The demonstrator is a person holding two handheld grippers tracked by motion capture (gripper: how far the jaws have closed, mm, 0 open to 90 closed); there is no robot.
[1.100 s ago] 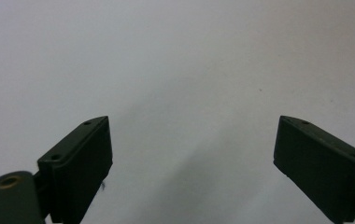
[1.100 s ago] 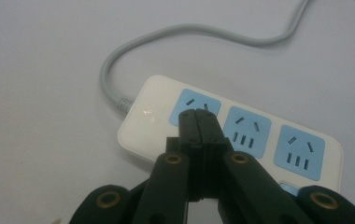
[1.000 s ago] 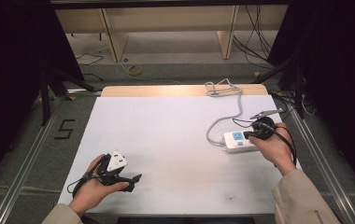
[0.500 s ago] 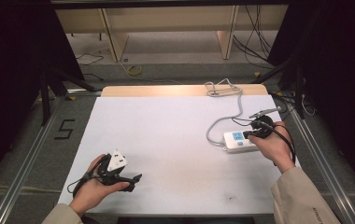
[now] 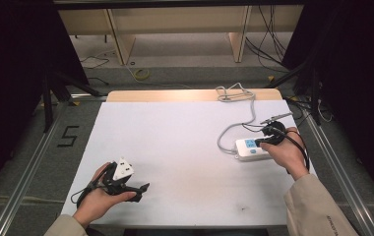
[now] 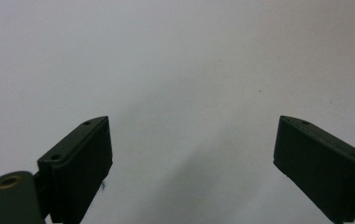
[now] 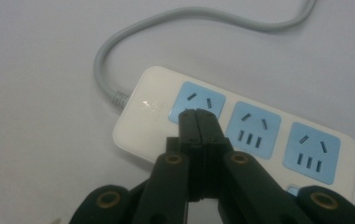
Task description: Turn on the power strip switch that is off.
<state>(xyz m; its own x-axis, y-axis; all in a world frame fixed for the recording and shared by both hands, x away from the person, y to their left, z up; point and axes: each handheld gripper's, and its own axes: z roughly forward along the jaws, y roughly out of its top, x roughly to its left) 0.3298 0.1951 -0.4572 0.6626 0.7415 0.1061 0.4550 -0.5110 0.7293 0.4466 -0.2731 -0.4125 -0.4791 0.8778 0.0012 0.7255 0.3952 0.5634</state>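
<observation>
Right gripper view: right gripper [image 7: 197, 114] pressed together over power strip [image 7: 241, 135]

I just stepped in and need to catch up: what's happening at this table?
A person works at a white table with a gripper in each hand. The right gripper, jaws shut together, is poised over the blue socket nearest the cord end of a white power strip; whether it touches is unclear. The strip's grey cord trails off toward the far edge. The left gripper is open over bare table, holding nothing.
</observation>
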